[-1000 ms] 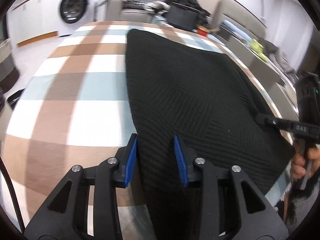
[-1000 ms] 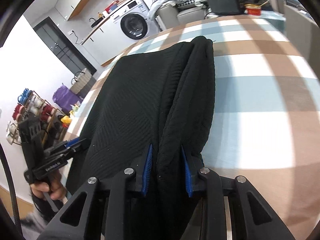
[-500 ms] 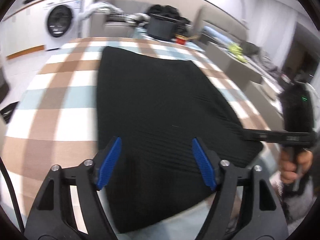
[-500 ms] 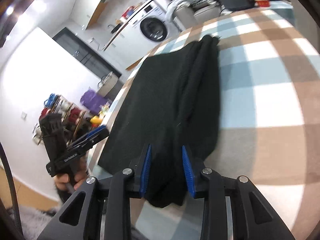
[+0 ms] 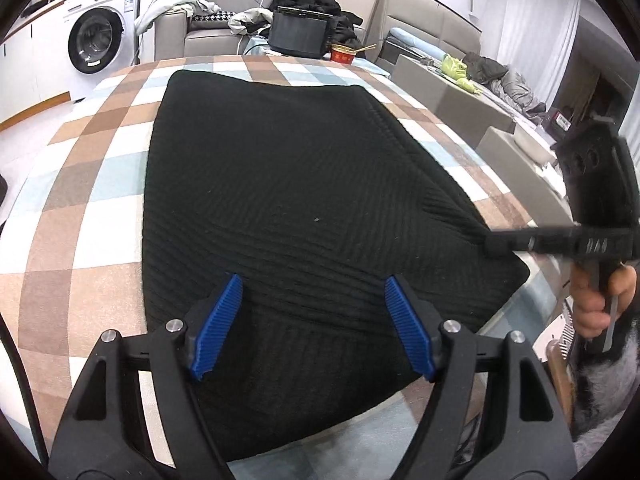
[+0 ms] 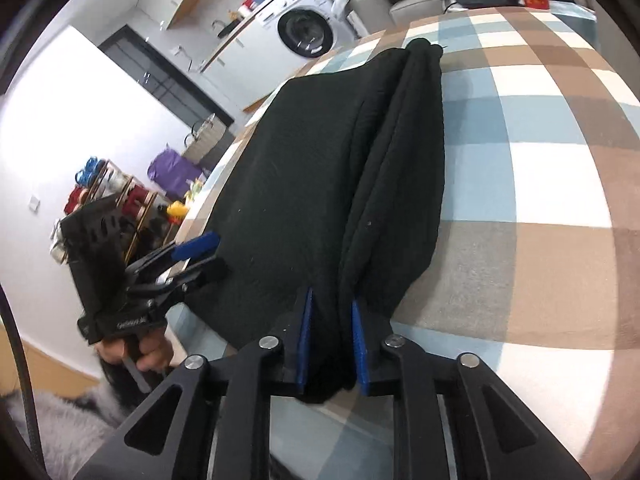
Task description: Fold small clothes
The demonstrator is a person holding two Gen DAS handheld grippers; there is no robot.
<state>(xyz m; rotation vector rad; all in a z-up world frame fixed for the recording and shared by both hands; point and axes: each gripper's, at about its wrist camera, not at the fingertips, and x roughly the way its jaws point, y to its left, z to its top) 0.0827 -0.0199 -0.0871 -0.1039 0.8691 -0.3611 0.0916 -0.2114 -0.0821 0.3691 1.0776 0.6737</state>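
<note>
On the checked surface [image 5: 100,184], near its front edge, lies a black knit sweater [image 5: 288,200], spread flat and running toward the far edge. Its near hem reaches the front edge of the surface. Along its right side the fabric is doubled over into a long thick fold [image 6: 404,152], which runs from the far end down to the near right corner of the garment.

The right gripper [image 6: 330,344] is clamped on this fold at the near right corner; both blue pads press into the black cloth between them. In the left wrist view the same gripper [image 5: 496,242] shows from the side, with its tip touching the right edge of the sweater, and the person's hand [image 5: 596,300] holds its handle.

The left gripper [image 5: 314,324] is spread wide with nothing between its blue pads [image 5: 216,328], and it is above the near left part of the sweater.

Beyond the far edge of the surface stand a black box [image 5: 300,34] and a red bowl with chopsticks [image 5: 344,54]. A washing machine [image 5: 100,40] stands at the far left, and a grey sofa [image 5: 188,28] with clothes is beside it.
</note>
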